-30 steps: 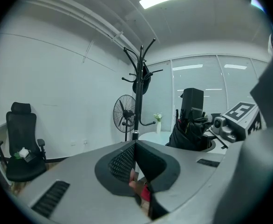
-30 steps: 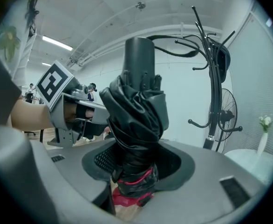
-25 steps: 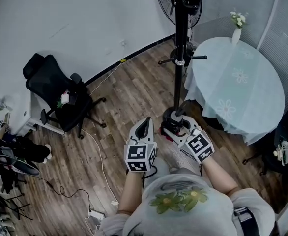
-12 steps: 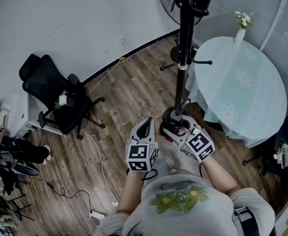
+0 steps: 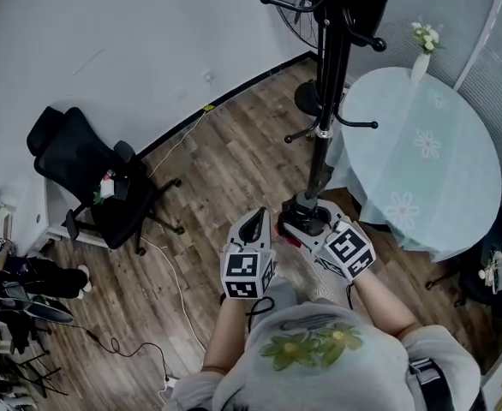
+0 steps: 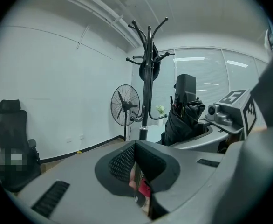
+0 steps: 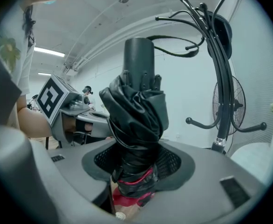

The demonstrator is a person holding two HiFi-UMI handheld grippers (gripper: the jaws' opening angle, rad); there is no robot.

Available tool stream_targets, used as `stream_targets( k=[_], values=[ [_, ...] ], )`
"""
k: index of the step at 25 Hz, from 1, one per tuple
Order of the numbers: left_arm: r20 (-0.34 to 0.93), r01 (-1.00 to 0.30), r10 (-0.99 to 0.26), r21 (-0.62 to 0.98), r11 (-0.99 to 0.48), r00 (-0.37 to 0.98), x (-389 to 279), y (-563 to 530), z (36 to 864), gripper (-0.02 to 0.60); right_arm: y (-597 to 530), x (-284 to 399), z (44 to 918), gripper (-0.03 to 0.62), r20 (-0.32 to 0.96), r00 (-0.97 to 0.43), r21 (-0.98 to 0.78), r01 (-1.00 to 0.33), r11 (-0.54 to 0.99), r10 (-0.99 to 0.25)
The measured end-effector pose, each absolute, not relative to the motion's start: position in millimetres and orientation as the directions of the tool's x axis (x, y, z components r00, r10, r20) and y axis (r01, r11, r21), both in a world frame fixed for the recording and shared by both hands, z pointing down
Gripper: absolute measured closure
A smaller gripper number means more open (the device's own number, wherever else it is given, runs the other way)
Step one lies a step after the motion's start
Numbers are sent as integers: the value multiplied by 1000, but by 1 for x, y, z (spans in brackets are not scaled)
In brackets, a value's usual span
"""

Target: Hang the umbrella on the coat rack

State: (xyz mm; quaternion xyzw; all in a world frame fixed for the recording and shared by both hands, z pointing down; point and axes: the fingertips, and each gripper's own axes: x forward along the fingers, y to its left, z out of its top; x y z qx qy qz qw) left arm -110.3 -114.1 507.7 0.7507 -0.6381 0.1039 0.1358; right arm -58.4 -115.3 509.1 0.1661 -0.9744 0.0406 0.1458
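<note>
A folded black umbrella (image 7: 136, 120) with a red band at its lower end stands upright between the jaws of my right gripper (image 7: 139, 167), which is shut on it. In the head view the right gripper (image 5: 315, 225) holds the umbrella (image 5: 305, 217) at the foot of the black coat rack (image 5: 330, 84). The rack's hooks (image 7: 218, 69) rise just right of the umbrella. My left gripper (image 5: 253, 225) sits close beside it on the left, jaws shut and tip pointing at the rack. The left gripper (image 6: 135, 160) sees the coat rack (image 6: 147, 78) ahead and the umbrella (image 6: 183, 120) to its right.
A round table with a pale blue cloth (image 5: 457, 144) and a vase of flowers (image 5: 422, 45) stands right of the rack. A standing fan (image 5: 289, 7) is behind it. A black office chair (image 5: 88, 174) is at the left by the wall. A cable (image 5: 174, 272) runs over the wood floor.
Both grippers have moved toward the coat rack with the umbrella. The rack stands nearer and its upper hooks have come into the head view. The chair has slid left.
</note>
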Motion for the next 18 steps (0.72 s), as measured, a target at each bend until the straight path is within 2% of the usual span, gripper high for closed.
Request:
stream_targets(
  k=[18],
  values=[
    [321,-973,-919,84,-213,229,-143,-171,502,578,-175,-86,454,376,241,-913,6,-339,941,-330]
  ],
)
